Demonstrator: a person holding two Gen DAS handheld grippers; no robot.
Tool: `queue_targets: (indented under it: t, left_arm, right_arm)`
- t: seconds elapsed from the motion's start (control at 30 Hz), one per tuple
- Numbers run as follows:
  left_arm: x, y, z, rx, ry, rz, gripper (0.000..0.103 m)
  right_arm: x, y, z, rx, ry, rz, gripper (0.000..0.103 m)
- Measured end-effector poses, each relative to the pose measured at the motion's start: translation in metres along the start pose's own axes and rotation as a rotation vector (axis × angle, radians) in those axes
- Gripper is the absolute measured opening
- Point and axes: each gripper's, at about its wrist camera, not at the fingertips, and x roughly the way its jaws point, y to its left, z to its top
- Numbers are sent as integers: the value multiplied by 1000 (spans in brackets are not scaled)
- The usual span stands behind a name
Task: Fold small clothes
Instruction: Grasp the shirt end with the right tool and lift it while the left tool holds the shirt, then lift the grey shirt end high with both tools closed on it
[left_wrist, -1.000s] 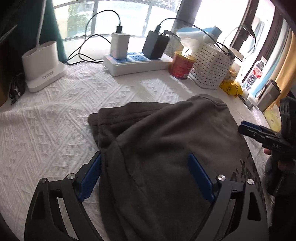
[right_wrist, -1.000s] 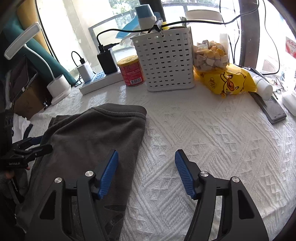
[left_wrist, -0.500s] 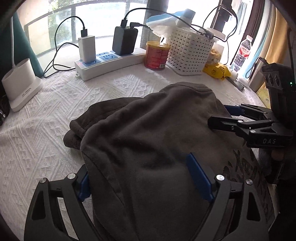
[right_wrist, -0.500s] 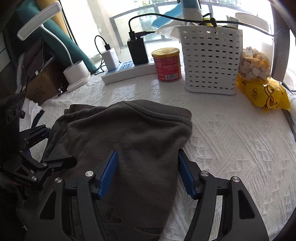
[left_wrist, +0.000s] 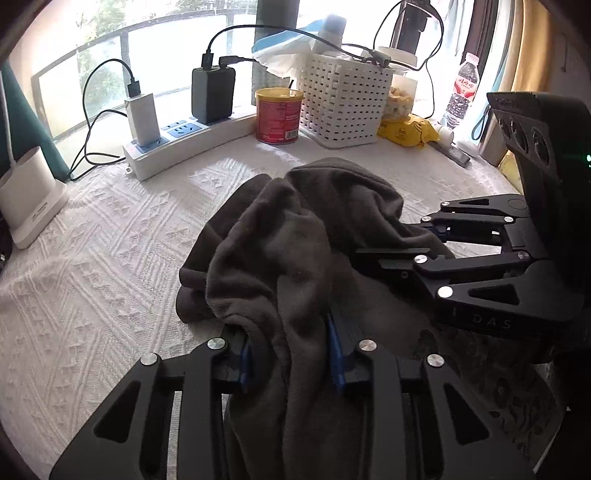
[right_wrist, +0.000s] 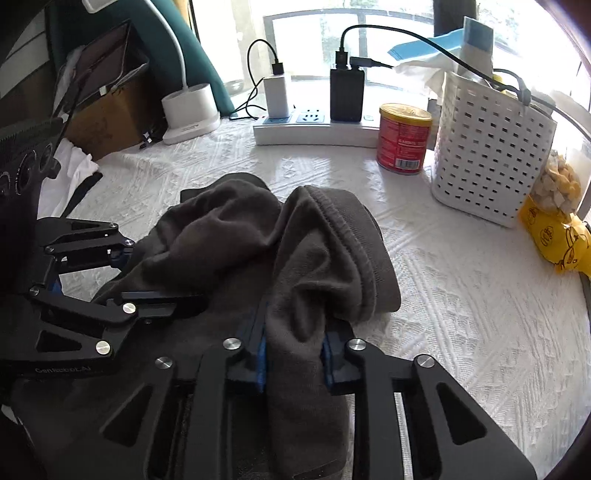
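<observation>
Left gripper (left_wrist: 291, 356): blue-padded fingers drawn in close, pinching bunched fold of dark grey garment (left_wrist: 295, 236). Right gripper (right_wrist: 293, 352): fingers likewise narrowed, clamped on ribbed hem band of same garment. Half a second ago both sets of fingers stood wide apart, straddling flat cloth; since then both closed and fabric gathered into ridges between them. Garment soft, fleecy, rumpled, lying mid-table on white tablecloth (left_wrist: 92, 258) with raised woven diamond pattern. Behind it: perforated white plastic basket (right_wrist: 487, 155), red tin (right_wrist: 402, 138), white power strip (left_wrist: 177, 144).
</observation>
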Motion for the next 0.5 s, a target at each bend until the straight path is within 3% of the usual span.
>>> queue_targets:
  t: [0.5]
  left_arm:
    - [-27,-14,-18,-44,-68,-56,25]
  right_arm:
    - [-31,3,-23,64,-55,43,18]
